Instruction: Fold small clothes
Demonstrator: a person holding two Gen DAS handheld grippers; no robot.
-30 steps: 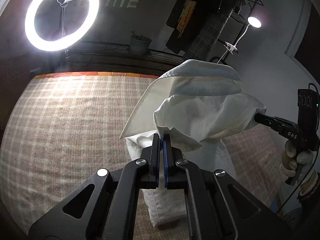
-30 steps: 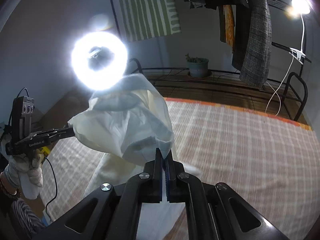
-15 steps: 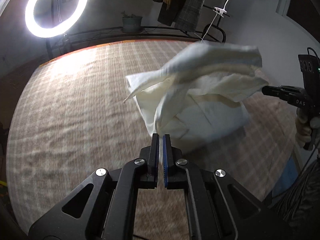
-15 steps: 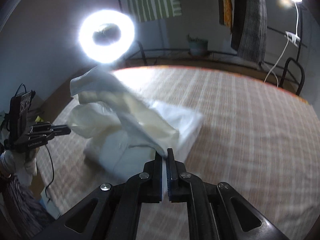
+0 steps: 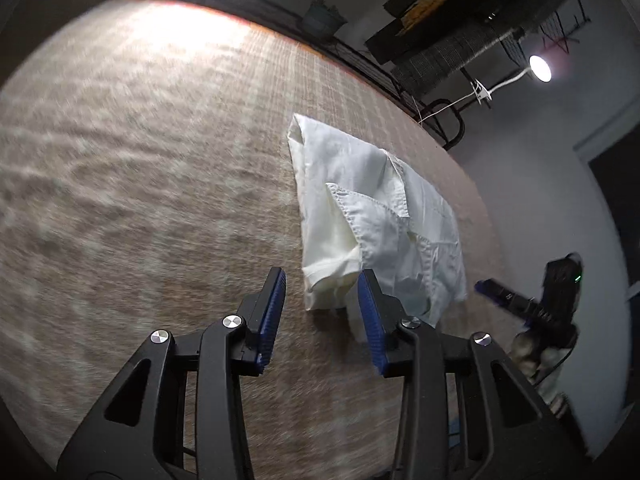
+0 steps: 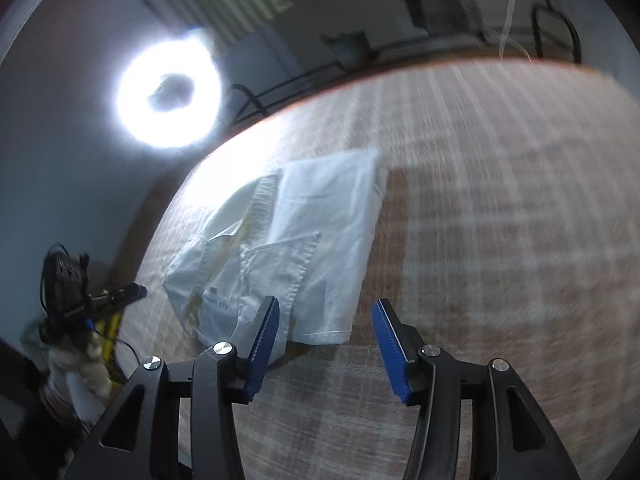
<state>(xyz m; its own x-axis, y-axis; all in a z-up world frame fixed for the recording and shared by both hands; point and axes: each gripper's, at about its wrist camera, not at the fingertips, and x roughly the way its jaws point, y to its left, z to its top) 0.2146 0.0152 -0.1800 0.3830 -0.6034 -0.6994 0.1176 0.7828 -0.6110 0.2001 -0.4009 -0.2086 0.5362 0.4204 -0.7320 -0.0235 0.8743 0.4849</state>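
Observation:
A small white garment (image 5: pixel 376 220) lies folded over on the checked beige cloth (image 5: pixel 140 200) that covers the table. It also shows in the right wrist view (image 6: pixel 304 240). My left gripper (image 5: pixel 322 312) is open and empty, just short of the garment's near edge. My right gripper (image 6: pixel 324 336) is open and empty, at the garment's near corner. Each gripper shows in the other's view, the right one (image 5: pixel 516 304) at the right, the left one (image 6: pixel 104 300) at the left. Both views are motion-blurred.
A bright ring light (image 6: pixel 168 96) stands beyond the table's far edge. A black rack with hanging clothes (image 5: pixel 448 52), a potted plant (image 5: pixel 322 20) and a clip lamp (image 5: pixel 540 68) stand behind the table.
Both grippers held the garment up in the air, then swung it down onto the cloth. Both have opened, let it go and drawn back a little.

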